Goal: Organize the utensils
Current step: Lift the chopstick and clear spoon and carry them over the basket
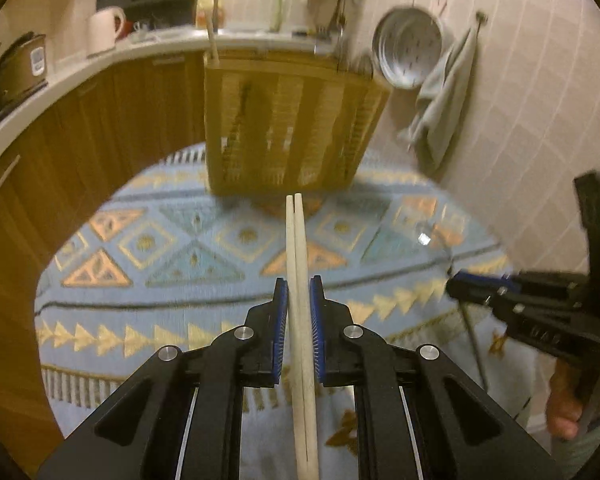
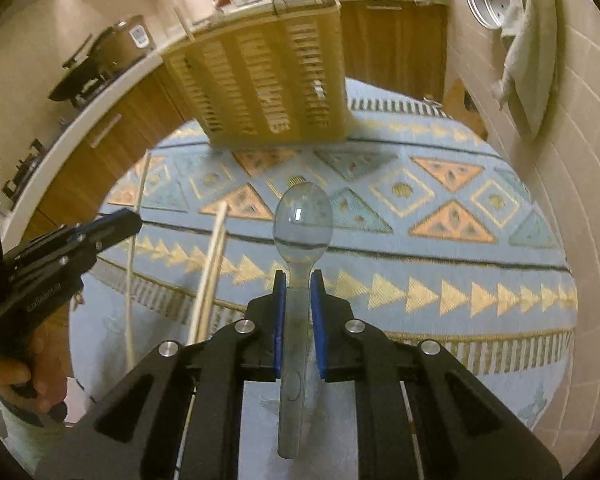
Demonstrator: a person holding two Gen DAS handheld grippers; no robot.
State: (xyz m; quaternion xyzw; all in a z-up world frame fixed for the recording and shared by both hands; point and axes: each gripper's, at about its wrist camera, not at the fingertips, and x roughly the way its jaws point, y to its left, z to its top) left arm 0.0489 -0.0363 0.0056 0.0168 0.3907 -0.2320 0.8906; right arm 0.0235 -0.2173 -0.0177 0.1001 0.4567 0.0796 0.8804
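**Both grippers loaded, caddy ahead**

Kitchen w/ tiled wall [image 1: 520, 120], wood cabinets, round desk [image 2: 480, 360] under a blue patterned cloth [image 1: 180, 240]. Slatted wooden utensil caddy [image 1: 288, 120] stands at the far side of the desk, a few utensils already sticking up from it.

Left gripper [image 1: 299, 292]: jaws clenched on a pair of wooden chopsticks [image 1: 298, 248], tips side by side, pointing toward the caddy, held above the cloth.

Right gripper [image 2: 299, 288]: jaws clamped on the handle of a clear plastic spoon [image 2: 303, 216], bowl forward, facing up, also off the desk and aimed at the caddy.

Each gripper shows at the edge of the other's view, w/ a hand [image 2: 24, 376] on the grip. Colander [image 1: 408, 48] & towel [image 1: 444, 100] hang on the wall at right.
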